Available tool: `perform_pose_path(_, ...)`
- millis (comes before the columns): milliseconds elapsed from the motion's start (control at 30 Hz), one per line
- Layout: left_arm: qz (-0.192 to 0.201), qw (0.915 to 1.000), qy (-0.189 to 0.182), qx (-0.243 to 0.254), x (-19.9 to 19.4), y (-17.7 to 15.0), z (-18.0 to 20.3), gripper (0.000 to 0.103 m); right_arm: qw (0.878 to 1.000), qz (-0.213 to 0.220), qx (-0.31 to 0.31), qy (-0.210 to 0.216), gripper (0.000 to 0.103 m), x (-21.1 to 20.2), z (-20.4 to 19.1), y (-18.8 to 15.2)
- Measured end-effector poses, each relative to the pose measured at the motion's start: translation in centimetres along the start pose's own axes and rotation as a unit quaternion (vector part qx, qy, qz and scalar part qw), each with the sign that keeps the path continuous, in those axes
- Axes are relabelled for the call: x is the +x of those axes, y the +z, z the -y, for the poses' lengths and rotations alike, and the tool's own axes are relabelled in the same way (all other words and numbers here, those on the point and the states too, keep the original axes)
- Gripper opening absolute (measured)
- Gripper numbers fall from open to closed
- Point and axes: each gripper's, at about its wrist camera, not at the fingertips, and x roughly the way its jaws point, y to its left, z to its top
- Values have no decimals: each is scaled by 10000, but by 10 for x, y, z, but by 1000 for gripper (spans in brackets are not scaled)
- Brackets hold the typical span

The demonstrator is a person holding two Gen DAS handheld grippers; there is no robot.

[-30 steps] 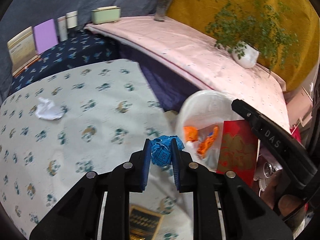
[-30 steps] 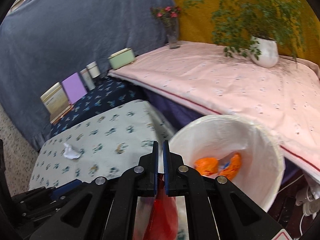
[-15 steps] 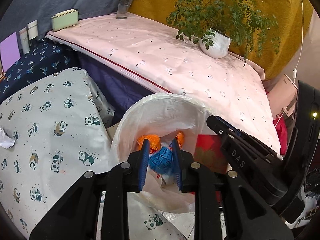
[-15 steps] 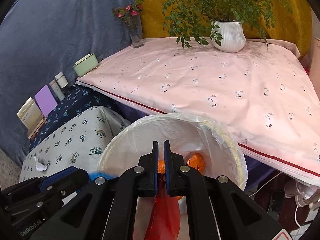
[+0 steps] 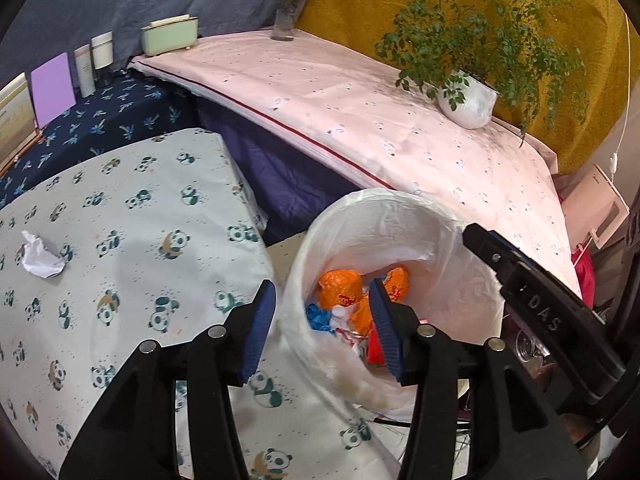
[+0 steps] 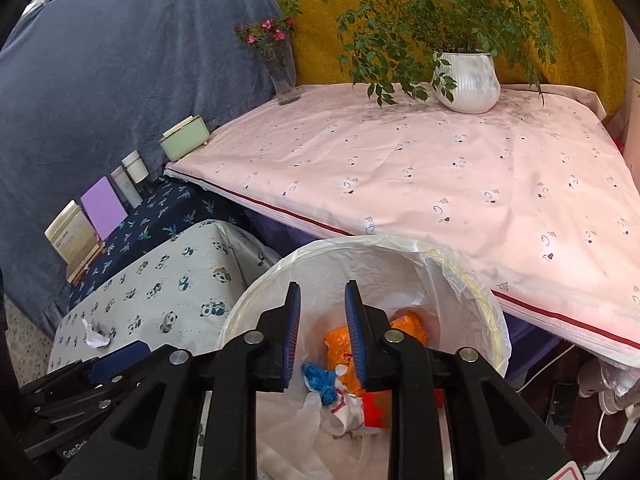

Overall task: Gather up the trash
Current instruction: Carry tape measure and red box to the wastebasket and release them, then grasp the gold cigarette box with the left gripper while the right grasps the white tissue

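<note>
A white bin lined with a clear bag (image 5: 404, 216) (image 6: 468, 280) stands beside the panda-print table (image 5: 132, 248). Inside lie orange wrappers (image 5: 340, 290) (image 6: 340, 354), a crumpled blue wrapper (image 5: 318, 318) (image 6: 322, 376) and a red packet (image 6: 376, 408) (image 5: 374, 348). My left gripper (image 5: 322, 328) is open and empty over the bin's near rim. My right gripper (image 6: 322, 336) is open and empty above the bin. A crumpled white paper (image 5: 38, 256) (image 6: 94, 334) lies on the table, far left of both grippers.
A pink-covered bed (image 5: 400, 132) (image 6: 440, 168) runs behind the bin with a potted plant (image 5: 468, 100) (image 6: 466, 80) and a flower vase (image 5: 288, 16) (image 6: 282, 76). Boxes and bottles (image 5: 86, 64) stand on a dark blue cloth at back left. Cables and a power strip (image 6: 604, 388) lie right of the bin.
Both grippers have opened. The blue wrapper dropped from my left gripper and the red packet from my right gripper; both now lie in the bin. The left view swung back toward the table.
</note>
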Motion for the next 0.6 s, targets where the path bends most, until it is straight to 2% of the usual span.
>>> perform_pose_path(133,12,9999,152,-52,-10,-7,-14,47,10000,10,-46,40,32,-9,-10,-6)
perform_pose_path(233,35,9995,277,-116,-20,-16,-28,56,9999,-10,-104,78,34,-15,-19,-11)
perform_pose_path(467,-29,9984,543,-163,-40,-39,-55,60,9994,-126,-215,239,40,-26,-42,-27)
perform_pose_path(533,-84,9981,587,-164,-45,-48,-61,67,9991,-155,-264,280,41,-29,-49,-32)
perform_pose_path(600,-107,9977,666,-115,-48,-57,-66,68,9988,-190,-326,324,41,-33,-56,-37)
